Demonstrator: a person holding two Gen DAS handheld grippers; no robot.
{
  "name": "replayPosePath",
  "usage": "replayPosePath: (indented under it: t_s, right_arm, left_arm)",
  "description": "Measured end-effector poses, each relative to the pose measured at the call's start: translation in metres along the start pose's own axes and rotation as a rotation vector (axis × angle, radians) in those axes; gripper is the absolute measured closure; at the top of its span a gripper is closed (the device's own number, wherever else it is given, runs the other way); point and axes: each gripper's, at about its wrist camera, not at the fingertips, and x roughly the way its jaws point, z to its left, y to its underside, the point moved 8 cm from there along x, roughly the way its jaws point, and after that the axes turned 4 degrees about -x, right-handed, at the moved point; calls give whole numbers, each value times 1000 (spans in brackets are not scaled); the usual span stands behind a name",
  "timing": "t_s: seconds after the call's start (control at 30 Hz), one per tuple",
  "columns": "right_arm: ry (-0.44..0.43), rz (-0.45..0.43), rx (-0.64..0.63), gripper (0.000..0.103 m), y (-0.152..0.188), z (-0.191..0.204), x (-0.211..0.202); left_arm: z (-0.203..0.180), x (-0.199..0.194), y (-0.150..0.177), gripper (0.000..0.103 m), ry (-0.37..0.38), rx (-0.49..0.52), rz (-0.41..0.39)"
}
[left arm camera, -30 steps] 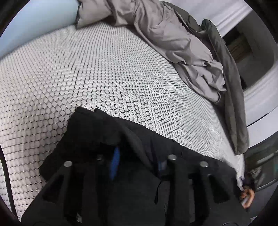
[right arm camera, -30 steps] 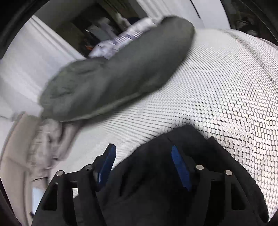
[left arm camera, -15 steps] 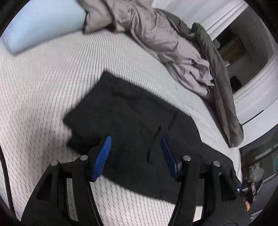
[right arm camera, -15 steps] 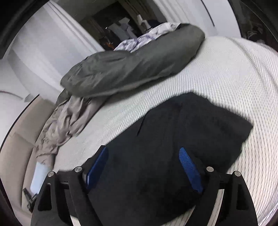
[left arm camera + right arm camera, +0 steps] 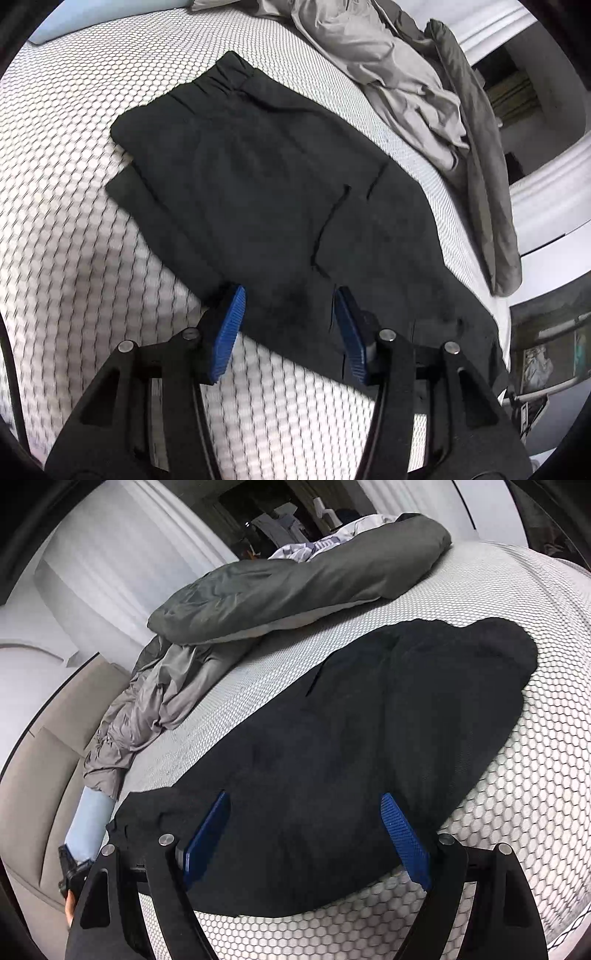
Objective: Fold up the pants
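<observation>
Left gripper (image 5: 288, 325) hangs over the near edge of the mattress (image 5: 74, 229), jaws part spread with nothing pinched; they have just been closing a little, blue pads (image 5: 231, 332) clear of the cloth. Black pants (image 5: 277, 206) lie flat on the honeycomb-pattern mattress, folded lengthwise, elastic waistband toward the far left end by the light blue pillow (image 5: 48, 22). Near long edge of pants sits just ahead of the fingertips. Grey duvet (image 5: 388, 74) is bunched along the far edge, dark green blanket (image 5: 484, 155) beside it at the far right.

Right gripper (image 5: 306, 834) hovers above the other end of the pants (image 5: 369, 746), jaws spread wide after just opening, empty, cloth below them and not pressed. Pants end is rounded and lumpy toward the right edge of the mattress (image 5: 535, 812). Blanket (image 5: 295, 583) lies across the far edge.
</observation>
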Motion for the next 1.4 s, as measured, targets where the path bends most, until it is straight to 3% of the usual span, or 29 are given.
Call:
replayPosePath:
  t_s: [0.07,0.23,0.43,0.73,0.8,0.83,0.87,0.93,1.13,1.2,1.3,1.4]
  right_arm:
    - [0,7,18,18,-3,-6,3]
    - [-31,27,37,18,0,-4,13]
    - [-17,32,11,18,1,5,19]
    - [-17,28,32,18,4,7,22]
    - [-21,27,32,18,4,7,22]
    - [-20,25,30,18,4,7,21]
    - [-15,23,30,18,4,7,21]
    - [-2,20,33,18,5,3,19]
    - [18,10,44,18,6,-11,10]
    - [27,5,50,18,6,-17,7]
    - [39,9,51,18,7,-23,7]
    - [53,17,54,18,9,-29,7]
  left_arm:
    - [-9,-1,8,56,48,9,7]
    - [-32,14,20,56,54,57,57]
    - [-37,25,18,54,93,8,108]
    - [-43,44,3,53,142,-27,114]
    - [-44,49,-5,65,157,-59,89]
    - [-42,48,-8,83,139,-63,61]
    - [-43,48,-11,93,134,-62,40]
    - [-44,38,-11,101,151,-57,-11]
    - [-47,0,6,102,111,62,-105]
    - [-42,3,5,102,103,66,-86]
    - [-23,22,4,102,31,43,-38]
    - [-20,17,3,102,56,43,-39]
